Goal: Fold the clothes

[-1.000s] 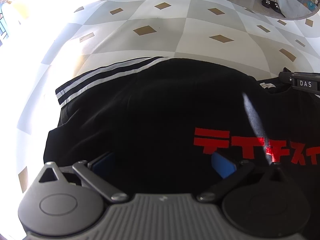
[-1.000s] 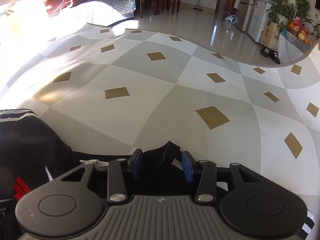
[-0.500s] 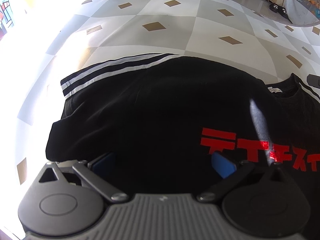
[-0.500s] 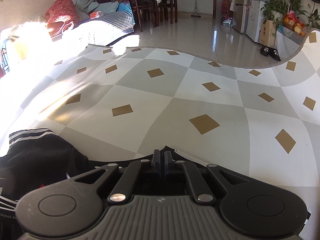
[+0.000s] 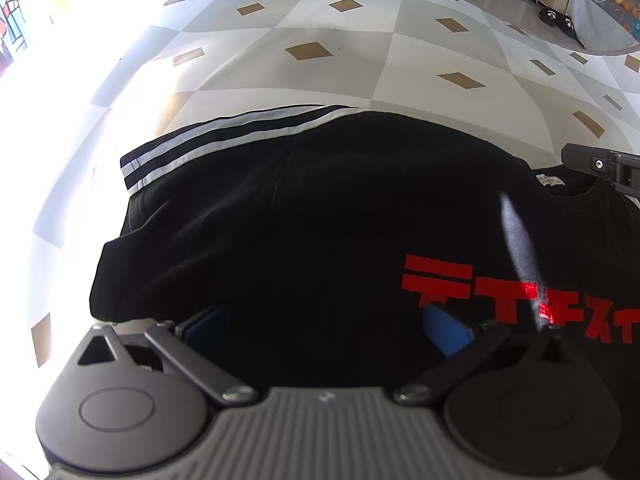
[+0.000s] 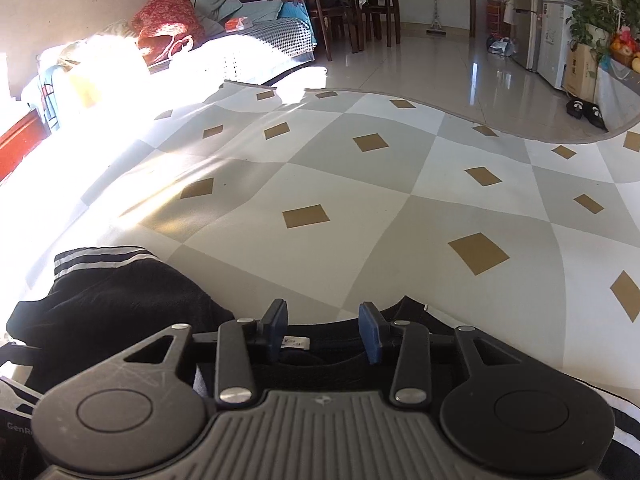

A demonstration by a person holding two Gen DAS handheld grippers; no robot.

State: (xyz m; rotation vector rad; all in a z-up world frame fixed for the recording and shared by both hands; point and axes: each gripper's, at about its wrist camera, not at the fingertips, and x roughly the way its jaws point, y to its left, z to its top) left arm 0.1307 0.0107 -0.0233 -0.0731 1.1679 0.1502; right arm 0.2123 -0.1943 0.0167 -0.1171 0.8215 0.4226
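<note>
Lying spread on a checked cloth (image 5: 400, 80) of grey and white squares with small tan diamonds, the black T-shirt (image 5: 320, 220) fills the lower half of the left wrist view. Its sleeve with white stripes (image 5: 224, 136) sits at the far left, partly folded over the body, and red block lettering (image 5: 500, 296) runs across the chest at the right. The left tongs (image 5: 326, 326) hover low over the shirt's dark body with their blue pads wide apart and nothing between them. Farther right, at the neckline, the white neck label (image 6: 295, 342) shows just inside the collar. The right tongs (image 6: 323, 330) sit over that collar, parted to a moderate gap, with the label between the pads but no cloth pinched. Beyond the cloth's edge lies a shiny tiled floor (image 6: 440, 64).
</note>
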